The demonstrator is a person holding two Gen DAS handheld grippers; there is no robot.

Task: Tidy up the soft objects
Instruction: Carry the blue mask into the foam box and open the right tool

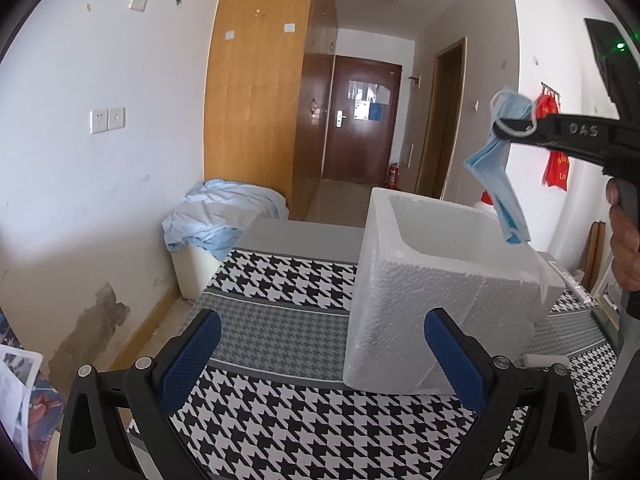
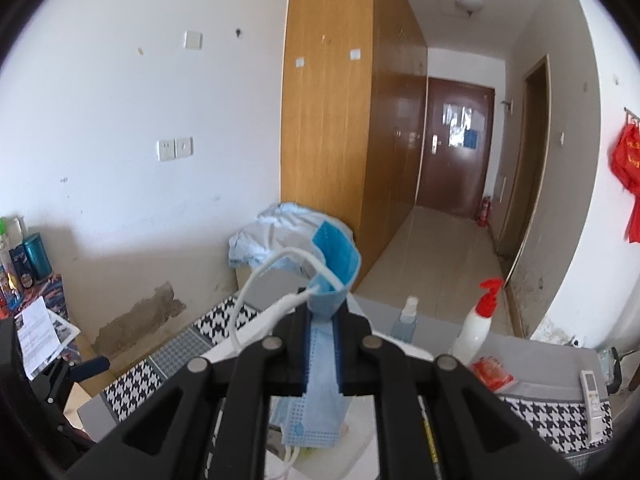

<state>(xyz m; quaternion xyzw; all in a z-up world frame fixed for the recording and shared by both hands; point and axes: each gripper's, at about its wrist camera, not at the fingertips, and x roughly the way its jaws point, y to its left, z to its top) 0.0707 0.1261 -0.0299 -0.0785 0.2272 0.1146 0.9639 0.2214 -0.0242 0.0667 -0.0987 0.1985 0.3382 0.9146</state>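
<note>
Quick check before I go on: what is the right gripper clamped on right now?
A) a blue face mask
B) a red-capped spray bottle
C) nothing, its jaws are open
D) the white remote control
A: the right gripper is shut on the blue face mask, which hangs from its fingers above the white foam box, while the left gripper stands open and empty.

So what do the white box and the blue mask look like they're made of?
White box: looks like expanded foam, matte, with a pebbly beaded surface and thick walls. Blue mask: seems thin nonwoven fabric, matte, pleated and hanging limp from the right gripper, with white, probably elastic, ear loops. The right wrist view shows dotted embossing along its edge.
</note>
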